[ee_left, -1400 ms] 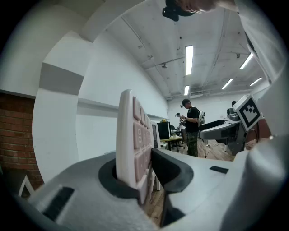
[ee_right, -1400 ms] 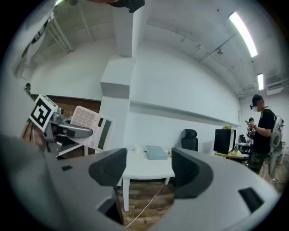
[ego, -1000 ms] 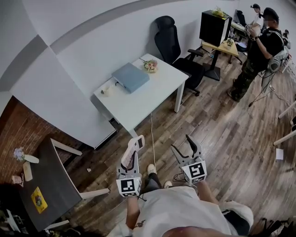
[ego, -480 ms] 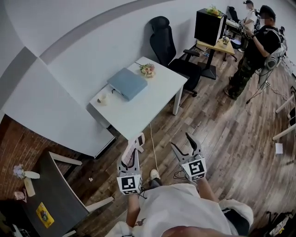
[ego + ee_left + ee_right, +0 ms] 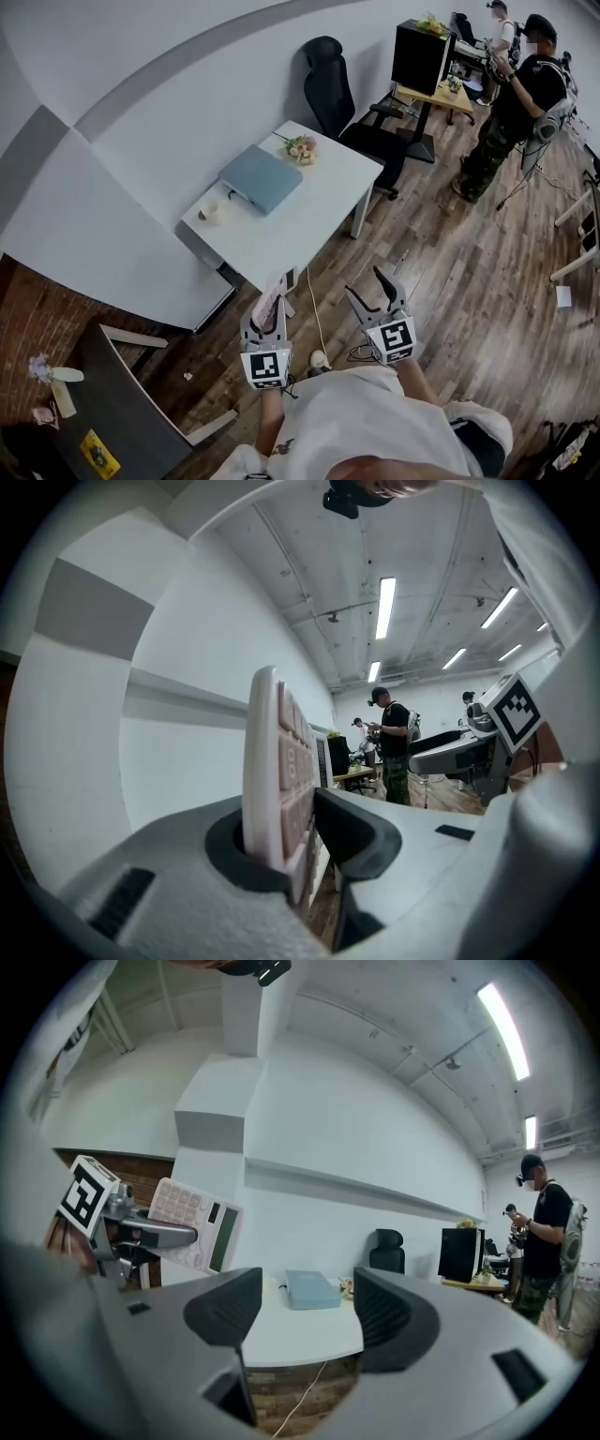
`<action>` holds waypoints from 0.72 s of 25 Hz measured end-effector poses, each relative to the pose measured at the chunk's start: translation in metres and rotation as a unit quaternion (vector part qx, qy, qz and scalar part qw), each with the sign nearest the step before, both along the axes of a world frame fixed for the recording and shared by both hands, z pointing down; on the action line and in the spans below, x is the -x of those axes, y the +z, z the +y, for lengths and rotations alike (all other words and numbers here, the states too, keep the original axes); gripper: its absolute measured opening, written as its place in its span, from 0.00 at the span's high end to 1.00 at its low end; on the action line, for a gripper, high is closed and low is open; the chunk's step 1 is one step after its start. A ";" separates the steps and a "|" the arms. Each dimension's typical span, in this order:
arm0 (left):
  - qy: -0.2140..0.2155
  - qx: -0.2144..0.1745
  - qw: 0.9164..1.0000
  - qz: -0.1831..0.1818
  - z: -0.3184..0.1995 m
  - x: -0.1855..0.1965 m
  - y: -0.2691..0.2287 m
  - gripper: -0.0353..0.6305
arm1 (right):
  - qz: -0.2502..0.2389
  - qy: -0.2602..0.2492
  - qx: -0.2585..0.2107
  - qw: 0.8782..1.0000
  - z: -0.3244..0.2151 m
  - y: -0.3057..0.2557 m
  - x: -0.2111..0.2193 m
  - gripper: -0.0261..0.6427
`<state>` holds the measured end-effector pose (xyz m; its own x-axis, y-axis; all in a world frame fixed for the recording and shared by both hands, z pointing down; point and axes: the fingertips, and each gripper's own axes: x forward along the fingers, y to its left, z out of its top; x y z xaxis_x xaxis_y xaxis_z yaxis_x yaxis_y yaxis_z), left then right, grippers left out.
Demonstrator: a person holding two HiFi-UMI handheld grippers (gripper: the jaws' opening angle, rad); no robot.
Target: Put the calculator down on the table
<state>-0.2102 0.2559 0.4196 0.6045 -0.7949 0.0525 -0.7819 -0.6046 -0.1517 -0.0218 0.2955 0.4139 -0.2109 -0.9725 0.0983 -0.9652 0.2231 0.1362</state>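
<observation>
In the lower centre of the head view, the left gripper [image 5: 271, 311] was clamped on the pale calculator [image 5: 278, 287], held on edge near the white table [image 5: 314, 202]. The right gripper [image 5: 367, 288] was empty, jaws partly apart.

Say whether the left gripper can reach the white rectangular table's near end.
Probably yes: the left gripper, shut on the pale pink-keyed calculator, is right beside the white table's bare near end; nothing stands between.
</observation>
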 end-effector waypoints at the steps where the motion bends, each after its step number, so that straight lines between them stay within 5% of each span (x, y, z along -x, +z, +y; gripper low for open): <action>1: 0.002 -0.001 1.000 0.000 -0.004 0.001 0.000 0.81 | 0.002 0.002 0.001 1.000 -0.004 0.000 0.002 0.51; 18: 0.028 0.017 0.999 0.005 -0.048 0.005 0.013 0.81 | 0.008 0.026 0.017 0.999 -0.041 0.010 0.015 0.51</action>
<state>-0.2154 0.2078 0.4331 0.6488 -0.7576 0.0714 -0.7481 -0.6522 -0.1225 -0.0368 0.2542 0.4241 -0.1578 -0.9784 0.1335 -0.9736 0.1767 0.1445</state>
